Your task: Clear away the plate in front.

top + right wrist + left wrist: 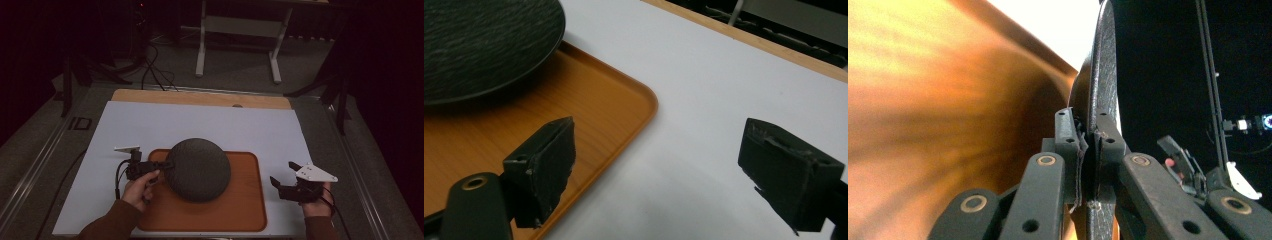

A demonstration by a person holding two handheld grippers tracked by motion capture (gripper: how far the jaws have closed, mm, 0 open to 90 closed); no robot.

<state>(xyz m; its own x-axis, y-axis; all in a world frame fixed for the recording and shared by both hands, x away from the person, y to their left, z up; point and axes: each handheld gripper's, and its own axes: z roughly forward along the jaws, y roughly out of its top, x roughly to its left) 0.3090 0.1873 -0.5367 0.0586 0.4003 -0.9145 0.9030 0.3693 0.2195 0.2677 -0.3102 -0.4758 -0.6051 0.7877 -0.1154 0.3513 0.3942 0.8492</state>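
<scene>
Left gripper [167,165]: jaws clamping the left rim of the dark round plate [198,169].
Plate: lying over the orange tray [245,200], underside up, nearer its left end.
Right gripper [285,180]: jaws standing apart over bare white tabletop [200,122], right of the tray.

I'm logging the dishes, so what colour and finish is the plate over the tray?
Dark grey-black with a rough, rippled texture; the plate shows best in the right gripper view.

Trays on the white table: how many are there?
1. A single orange-brown tray lies on the white table near the person's edge. The dark plate is over its left half, its rim clamped in the left claw.
</scene>
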